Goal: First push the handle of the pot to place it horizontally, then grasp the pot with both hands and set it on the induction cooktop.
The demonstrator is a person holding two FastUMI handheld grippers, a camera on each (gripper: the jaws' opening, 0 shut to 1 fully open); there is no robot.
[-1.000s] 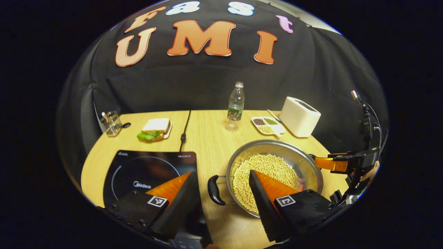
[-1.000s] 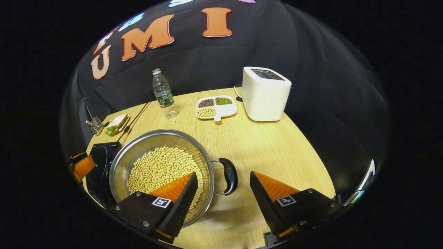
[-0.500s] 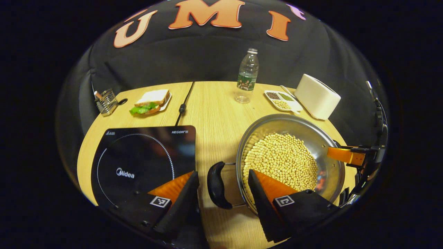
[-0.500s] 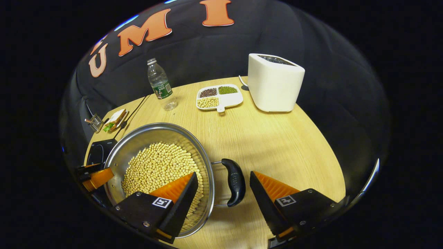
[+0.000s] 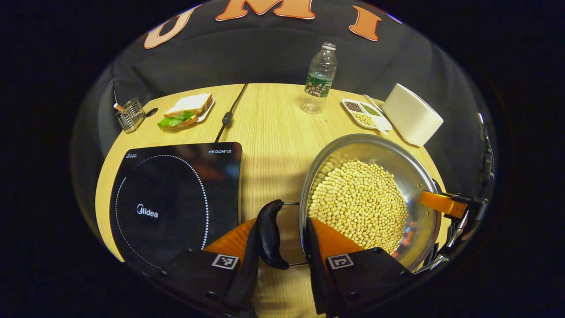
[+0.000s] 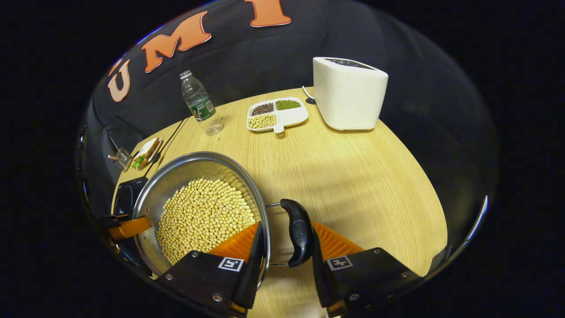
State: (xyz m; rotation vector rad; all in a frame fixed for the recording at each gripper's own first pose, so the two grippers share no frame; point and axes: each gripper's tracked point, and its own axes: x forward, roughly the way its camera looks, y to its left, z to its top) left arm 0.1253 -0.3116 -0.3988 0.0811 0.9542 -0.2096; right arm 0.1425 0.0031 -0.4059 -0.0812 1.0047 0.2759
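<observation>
A steel pot [image 5: 410,172] full of soybeans [image 5: 357,198] sits on the wooden table, right of the black induction cooktop [image 5: 172,198]. My left gripper [image 5: 282,223] has closed in around the pot's left black handle [image 5: 269,234], one finger outside the handle and the other inside the rim. In the right gripper view, my right gripper [image 6: 287,225] straddles the opposite handle [image 6: 298,232] the same way, with one finger over the beans inside the pot [image 6: 185,168]. Both handles lie level, one on each side. A finger of each gripper shows across the pot in the other's view.
At the back of the table stand a water bottle [image 5: 318,79], a divided dish of beans [image 5: 366,115] and a white appliance [image 5: 412,115]. A sandwich on a plate [image 5: 187,110] and a wire holder [image 5: 130,115] sit back left. The cooktop's cable [image 5: 227,117] runs rearward.
Both grippers have moved in and down over the pot's handles, and their fingers have narrowed from wide open to closing around handle and rim.
</observation>
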